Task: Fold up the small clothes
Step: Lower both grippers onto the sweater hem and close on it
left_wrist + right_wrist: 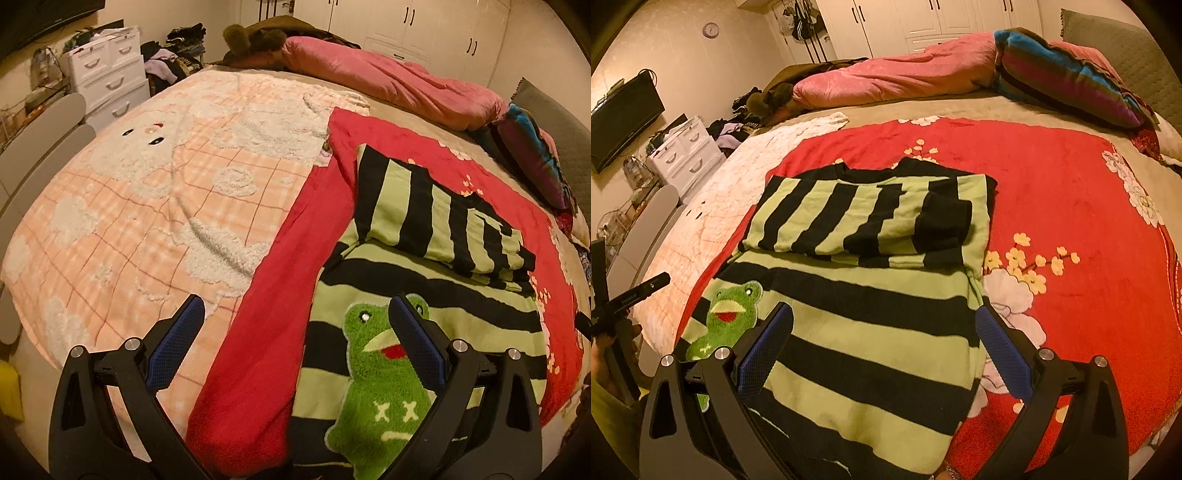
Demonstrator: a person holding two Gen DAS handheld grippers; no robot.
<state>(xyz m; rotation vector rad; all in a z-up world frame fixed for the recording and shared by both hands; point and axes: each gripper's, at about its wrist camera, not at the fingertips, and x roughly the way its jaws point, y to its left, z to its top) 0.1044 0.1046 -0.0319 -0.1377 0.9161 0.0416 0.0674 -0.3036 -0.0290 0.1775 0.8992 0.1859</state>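
Note:
A small green-and-black striped sweater (857, 332) with a fuzzy green frog patch (733, 314) lies flat on a red flowered blanket (1071, 192). Its sleeves and upper part are folded over into a block (864, 218) across the chest. My right gripper (884, 332) hovers open above the sweater's lower body, nothing between its blue pads (1001, 350). In the left wrist view the sweater (480, 314) and frog (376, 369) lie at the right. My left gripper (295, 325) is open over the sweater's left edge and the red blanket (288, 288), holding nothing.
A pink checked blanket (147, 192) covers the bed's left side. A pink duvet (905, 77) and striped pillows (1071, 81) lie at the far side. White drawers (110, 74), clothes piles and a wall TV (624, 114) stand beyond the left edge. The other gripper's black frame (631, 295) shows at far left.

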